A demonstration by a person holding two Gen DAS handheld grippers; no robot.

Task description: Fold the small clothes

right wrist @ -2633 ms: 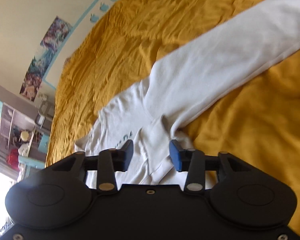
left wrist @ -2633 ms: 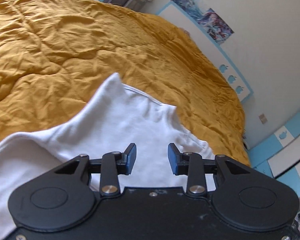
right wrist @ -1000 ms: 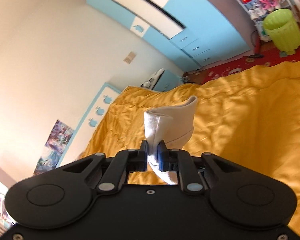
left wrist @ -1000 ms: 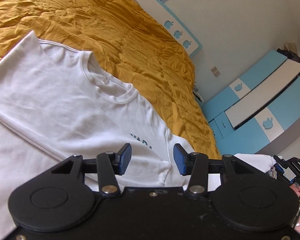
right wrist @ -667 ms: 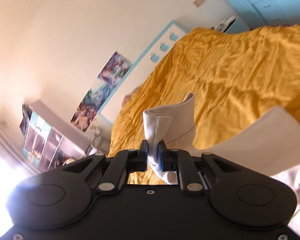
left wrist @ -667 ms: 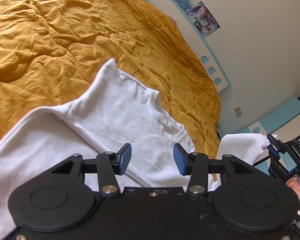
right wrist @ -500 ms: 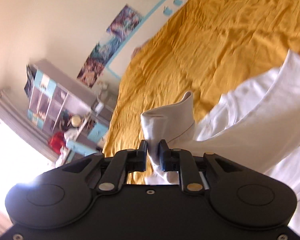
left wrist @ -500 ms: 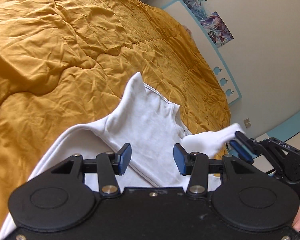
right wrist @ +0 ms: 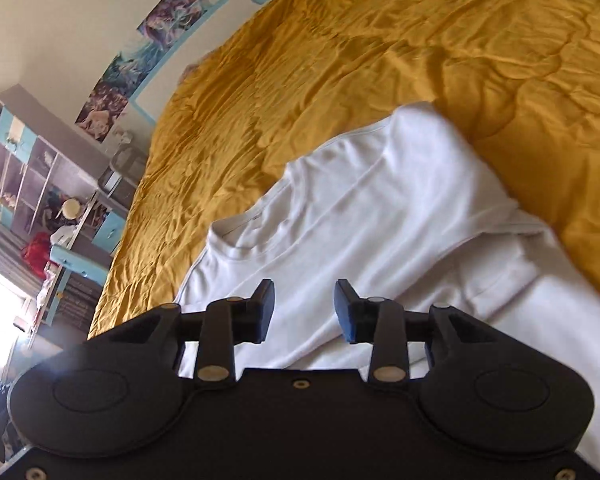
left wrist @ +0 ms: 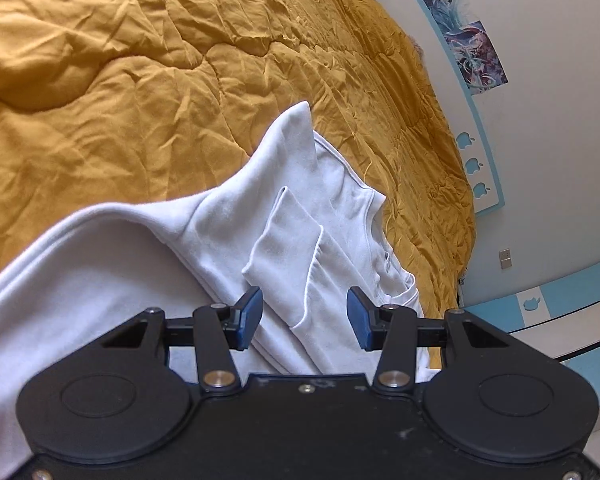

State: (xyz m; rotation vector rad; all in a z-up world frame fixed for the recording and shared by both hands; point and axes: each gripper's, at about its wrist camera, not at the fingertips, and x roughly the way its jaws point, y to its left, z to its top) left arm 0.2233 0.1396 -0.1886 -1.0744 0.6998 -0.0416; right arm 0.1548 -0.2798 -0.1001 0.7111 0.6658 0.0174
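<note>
A white long-sleeved top [left wrist: 220,248] lies on the mustard bedspread [left wrist: 140,80]. One sleeve, cuff [left wrist: 284,240] foremost, lies folded across the chest just below the neckline [left wrist: 374,200]. My left gripper [left wrist: 304,316] hovers open over that sleeve, its pads clear of the cloth. In the right wrist view the same top [right wrist: 380,220] spreads below my right gripper [right wrist: 304,312], whose jaws are opening with nothing pinched between them; white fabric shows beneath the gap. The neckline [right wrist: 236,240] sits to the left of the fingers.
The bedspread [right wrist: 340,60] stretches far beyond the top on all sides. A wall with posters [left wrist: 472,52] and apple cut-outs borders the bed's far edge. Blue cabinets [left wrist: 560,300] stand to the right; shelves with clutter [right wrist: 40,184] stand at the left.
My right gripper carried the sleeve cuff over the chest, lowered, and let it go; the cuff now rests on the shirt. My left gripper swung across the top and stayed open.
</note>
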